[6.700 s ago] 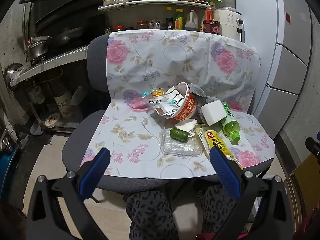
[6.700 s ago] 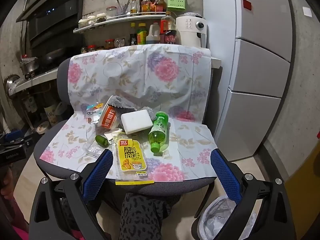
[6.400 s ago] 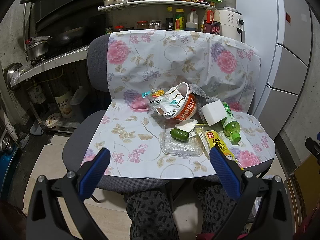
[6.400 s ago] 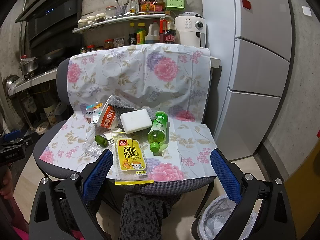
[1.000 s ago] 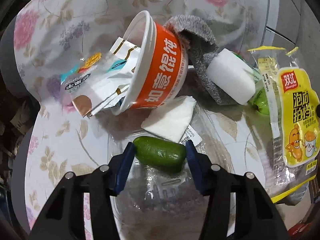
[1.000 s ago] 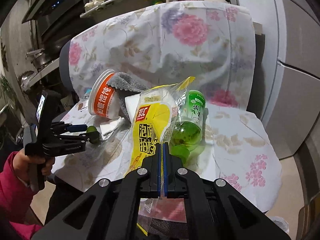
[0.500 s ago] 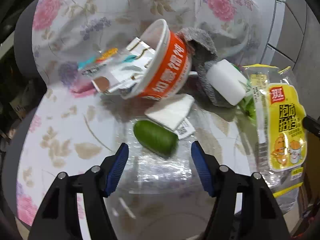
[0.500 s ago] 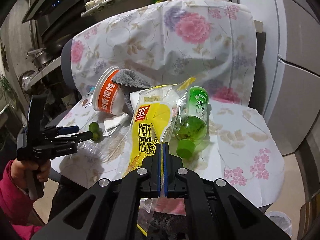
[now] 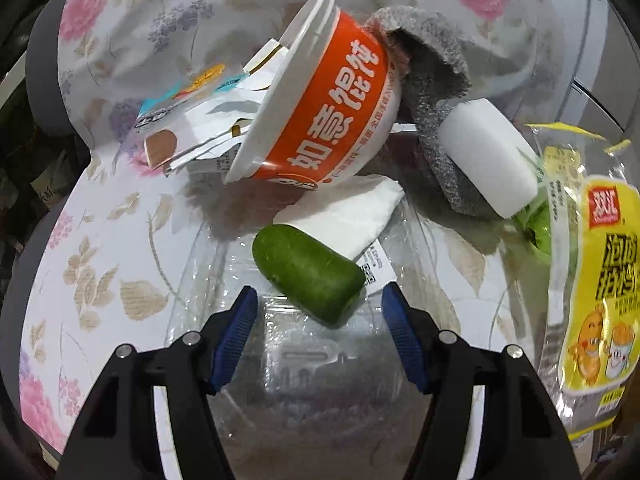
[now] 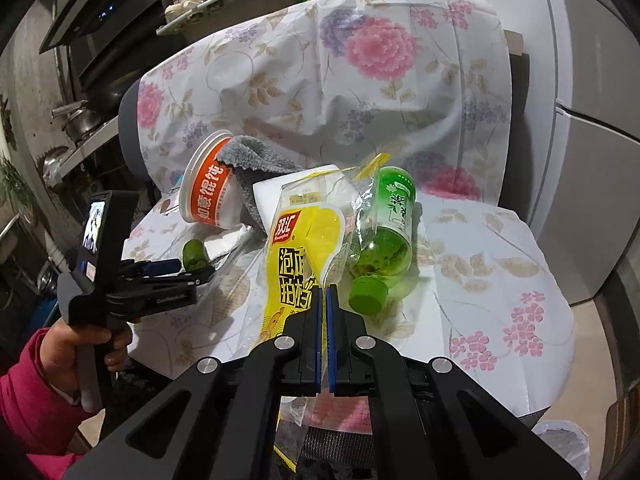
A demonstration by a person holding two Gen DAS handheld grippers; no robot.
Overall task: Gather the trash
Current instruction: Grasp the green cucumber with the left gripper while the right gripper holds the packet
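the right gripper (image 10: 323, 294) is clamped on the yellow snack bag (image 10: 298, 256), lifting it off the cloth-covered chair seat (image 10: 492, 264), probably bound for the lined bin (image 10: 568, 450) by the seat's front right corner. the left gripper (image 9: 318, 312), jaws just widened and gripping nothing, frames the green cucumber piece (image 9: 308, 274) on the clear plastic tray (image 9: 320, 360) near the seat's front edge.

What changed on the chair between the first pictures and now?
The right gripper took hold of the yellow snack packet and lifted it. The left gripper closed on the cucumber, then its jaws just opened, letting go. Noodle cup, sponge, bottle stayed.
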